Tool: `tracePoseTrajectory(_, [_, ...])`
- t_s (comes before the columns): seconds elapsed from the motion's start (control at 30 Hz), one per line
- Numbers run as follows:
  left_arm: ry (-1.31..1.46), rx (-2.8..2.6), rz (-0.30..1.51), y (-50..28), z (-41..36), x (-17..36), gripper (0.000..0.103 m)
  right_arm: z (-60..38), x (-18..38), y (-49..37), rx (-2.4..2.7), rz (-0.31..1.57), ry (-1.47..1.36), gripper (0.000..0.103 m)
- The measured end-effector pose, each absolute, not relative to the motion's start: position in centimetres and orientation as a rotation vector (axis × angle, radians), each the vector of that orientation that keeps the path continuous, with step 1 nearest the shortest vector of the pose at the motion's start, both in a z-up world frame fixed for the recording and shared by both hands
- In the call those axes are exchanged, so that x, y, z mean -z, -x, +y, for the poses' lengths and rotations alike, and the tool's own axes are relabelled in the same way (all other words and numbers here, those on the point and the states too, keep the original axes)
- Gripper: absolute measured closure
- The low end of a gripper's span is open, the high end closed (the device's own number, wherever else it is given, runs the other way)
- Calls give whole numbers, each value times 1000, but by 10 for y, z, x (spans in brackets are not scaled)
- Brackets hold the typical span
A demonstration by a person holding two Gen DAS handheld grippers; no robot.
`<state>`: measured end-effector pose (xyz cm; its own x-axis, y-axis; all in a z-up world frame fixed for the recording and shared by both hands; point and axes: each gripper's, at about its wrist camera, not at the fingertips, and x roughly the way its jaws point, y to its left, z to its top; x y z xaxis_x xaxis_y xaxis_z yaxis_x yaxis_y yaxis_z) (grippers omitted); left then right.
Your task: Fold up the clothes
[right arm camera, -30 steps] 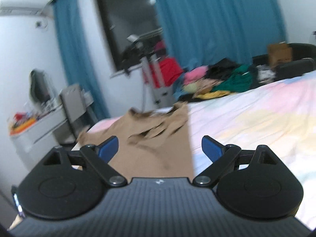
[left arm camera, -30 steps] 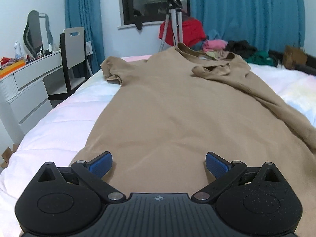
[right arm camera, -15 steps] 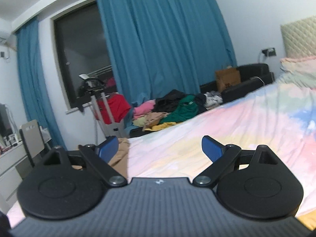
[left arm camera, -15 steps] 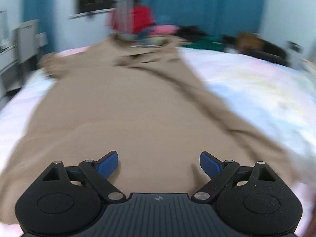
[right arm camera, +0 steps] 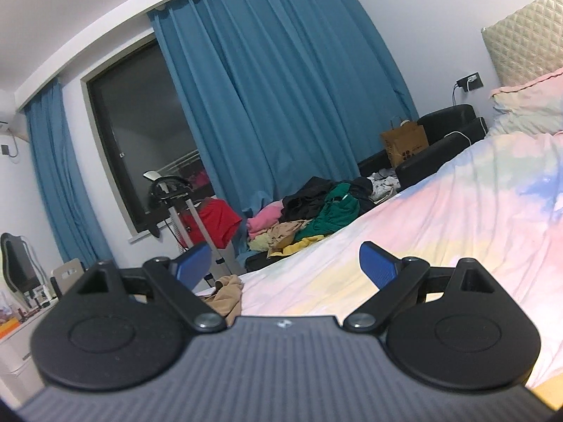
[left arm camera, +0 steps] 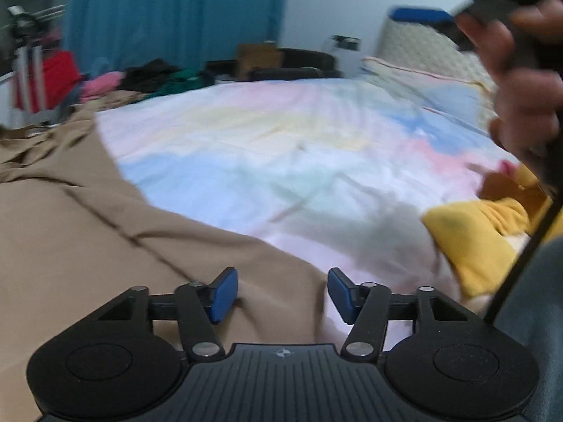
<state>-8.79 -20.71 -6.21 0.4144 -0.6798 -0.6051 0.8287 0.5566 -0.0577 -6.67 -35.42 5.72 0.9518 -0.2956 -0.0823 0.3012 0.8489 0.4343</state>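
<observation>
Tan garment [left arm camera: 77, 239] lies flat along the bed's [left arm camera: 281, 147] left side: soft, limp, light; grip the hem corner. Left gripper [left arm camera: 281, 293] closing over it; right gripper [right arm camera: 285, 267] wide, empty.

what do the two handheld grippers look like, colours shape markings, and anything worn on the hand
Both the left gripper and right gripper are matte black, with a ribbed centre plate bearing a small compass-like emblem, two round side discs, silver pivot pins and blue pads. A thin black cable crosses the left view. The hand there is blurred; no glove is visible.
</observation>
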Motion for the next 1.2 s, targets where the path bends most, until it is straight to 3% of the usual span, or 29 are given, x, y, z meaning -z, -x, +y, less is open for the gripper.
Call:
tracePoseTrajectory(0.2, [-434, 947, 550, 100, -235, 84, 56, -344, -52, 53, 316, 52, -419, 10])
tracePoseTrajectory(0.27, [-482, 957, 520, 106, -238, 91, 63, -341, -49, 45, 322, 79, -403, 10])
tracePoseTrajectory(0.33, [-497, 948, 487, 110, -238, 94, 80, -337, -47, 40, 323, 97, -388, 10])
tracePoseTrajectory(0.43, [-444, 892, 455, 108, -231, 84, 89, -333, -45, 36, 333, 110, -363, 10])
tracePoseTrajectory(0.57, [-252, 799, 446, 98, -200, 52, 90, -324, -49, 38, 366, 92, -283, 10])
tracePoseTrajectory(0.83, [260, 595, 615, 81, -70, -1, 92, -308, -57, 46, 354, 63, -190, 10])
tracePoseTrajectory(1.1, [287, 427, 903, 75, -20, 35, 96, -297, -56, 41, 286, 121, -194, 10])
tracePoseTrajectory(1.2, [327, 440, 922, 70, -16, 35, 88, -294, -54, 39, 264, 151, -194, 10])
